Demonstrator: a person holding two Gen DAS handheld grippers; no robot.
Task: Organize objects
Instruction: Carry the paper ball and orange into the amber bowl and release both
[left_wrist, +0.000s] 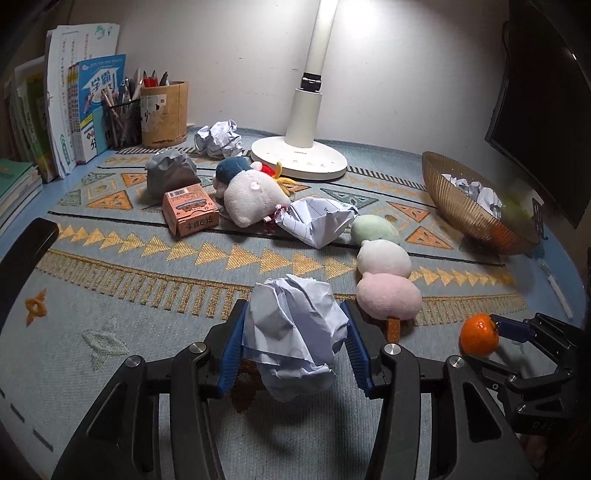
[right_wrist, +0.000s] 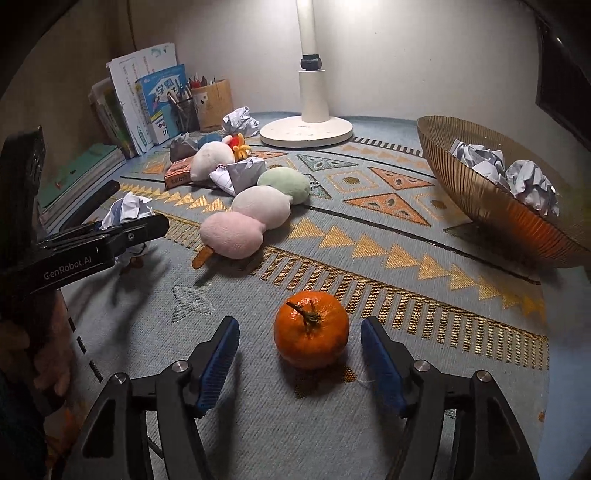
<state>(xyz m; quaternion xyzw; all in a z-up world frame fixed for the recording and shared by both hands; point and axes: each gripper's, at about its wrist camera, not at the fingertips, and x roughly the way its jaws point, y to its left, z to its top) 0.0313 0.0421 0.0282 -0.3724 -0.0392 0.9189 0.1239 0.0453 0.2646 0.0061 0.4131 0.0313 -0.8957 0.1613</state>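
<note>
Left hand-held gripper (left_wrist: 293, 341) pinches a light, crushable paper ball (left_wrist: 291, 332) clear of the counter (left_wrist: 147, 295), while our right hand-held gripper (right_wrist: 300, 360) stands open around the firm, smooth-skinned tangerine (right_wrist: 311, 329) at twelve o'clock, best squeezed gently across its middle.

- "GenRobot.AI" in pale letters runs along the black side of the left gripper (right_wrist: 107, 230).
- Big Chinese characters "学霸" sit on the blue book cover (left_wrist: 101, 86) standing by the pen pots.
- The orange box (left_wrist: 192, 210) carries a barcode; its print is too small to read.
</note>
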